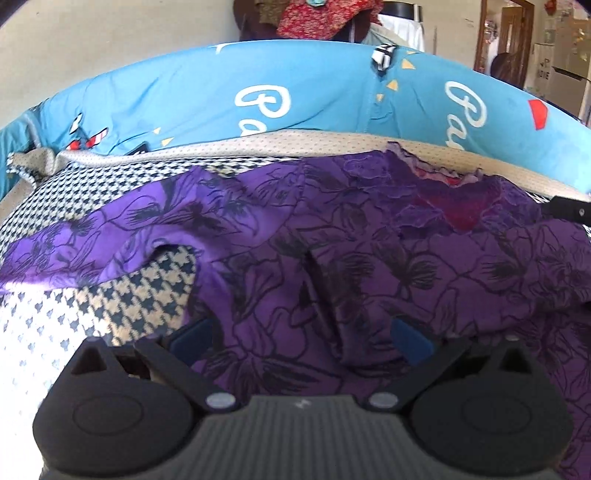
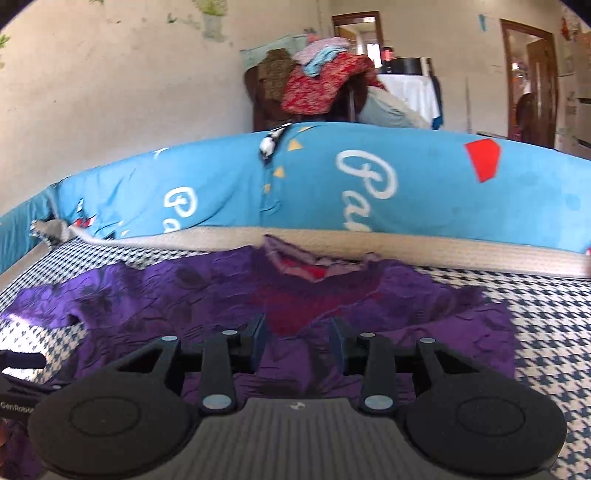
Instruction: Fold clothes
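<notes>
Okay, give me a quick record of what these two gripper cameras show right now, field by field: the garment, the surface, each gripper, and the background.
garment: purple top with dark floral print, spread out and wrinkled, neckline facing away from the cameras
surface: houndstooth sheet
behind it: long blue cushion with white lettering
left gripper: jaws apart, purple fabric lying between the fingers
right gripper: jaws apart, low over the top's middle
background: heap of clothes on furniture by the wall
fold status: not yet folded

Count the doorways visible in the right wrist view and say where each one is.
2. One brown wooden-framed doorway stands at the right on the far wall; a second, smaller brown-framed doorway shows near top centre, behind the piled clothes. Others may be hidden.
</notes>
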